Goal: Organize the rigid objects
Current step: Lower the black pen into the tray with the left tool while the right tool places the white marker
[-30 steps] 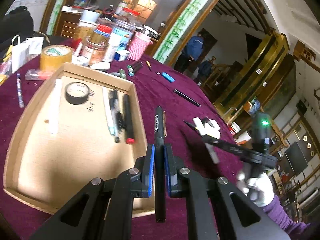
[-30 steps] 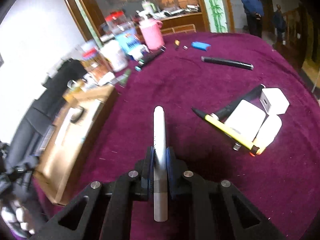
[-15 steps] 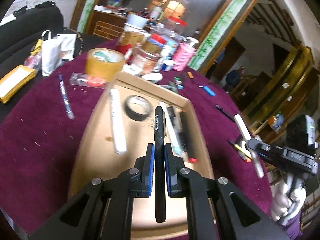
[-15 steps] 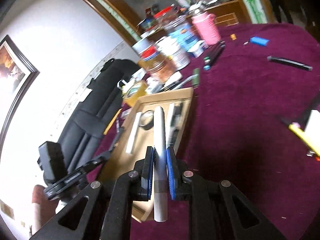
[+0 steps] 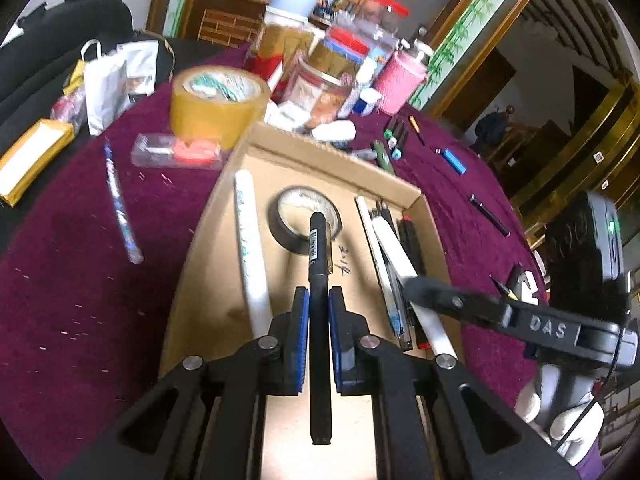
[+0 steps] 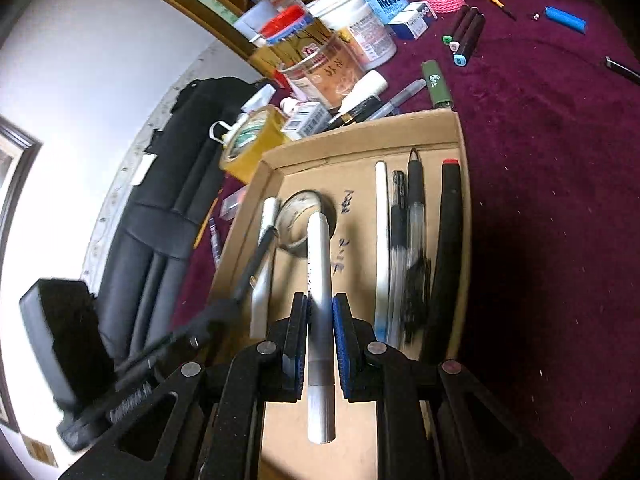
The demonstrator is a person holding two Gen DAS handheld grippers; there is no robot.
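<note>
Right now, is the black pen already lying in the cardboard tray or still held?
Still held. The left claw is shut on the black pen, which hangs over the cardboard tray.

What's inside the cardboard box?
The cardboard box holds a black tape roll, a long white tube and several pens. The grippers hide the near part.

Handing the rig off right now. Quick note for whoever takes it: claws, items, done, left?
Left claw: shut on black pen, above the cardboard tray.
Right claw: shut on white marker, also above the tray.
Done: tape roll, a white tube and several pens lie in the tray.
Left: release both, then collect the blue lighter, markers and other loose bits from the cloth.
</note>
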